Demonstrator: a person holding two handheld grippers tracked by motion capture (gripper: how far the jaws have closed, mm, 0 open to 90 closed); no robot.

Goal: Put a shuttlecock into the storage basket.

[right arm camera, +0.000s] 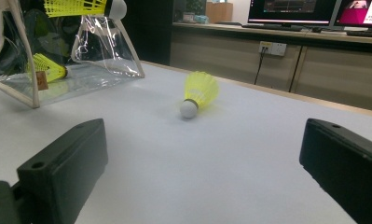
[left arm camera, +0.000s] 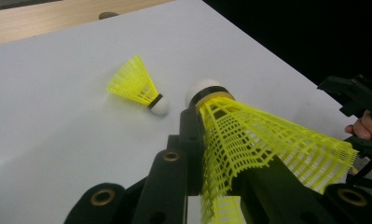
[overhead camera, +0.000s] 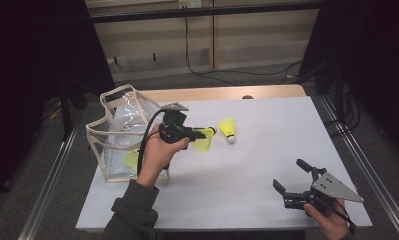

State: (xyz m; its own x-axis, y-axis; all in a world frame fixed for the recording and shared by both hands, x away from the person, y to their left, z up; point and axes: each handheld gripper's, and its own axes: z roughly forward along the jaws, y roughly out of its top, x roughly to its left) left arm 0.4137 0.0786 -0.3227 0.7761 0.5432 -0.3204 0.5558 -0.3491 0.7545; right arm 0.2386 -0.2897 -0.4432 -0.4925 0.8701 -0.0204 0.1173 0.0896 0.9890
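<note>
Yellow shuttlecock (left arm camera: 249, 140) clamped in left gripper (overhead camera: 199, 134) | right gripper (overhead camera: 292, 177) wide open, empty | 1 shuttlecock on table (overhead camera: 228, 128)

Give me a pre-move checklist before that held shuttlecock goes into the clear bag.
1. Left gripper shut on held shuttlecock: ok.
2. Grip is on the skirt, cork end free: ok.
3. Clear bag upright, top open: ok.
4. Room in the bag, one shuttlecock inside: ok.
5. Second shuttlecock lies on the table, off the path to the bag: ok.
6. Right gripper open and well away: ok.
</note>
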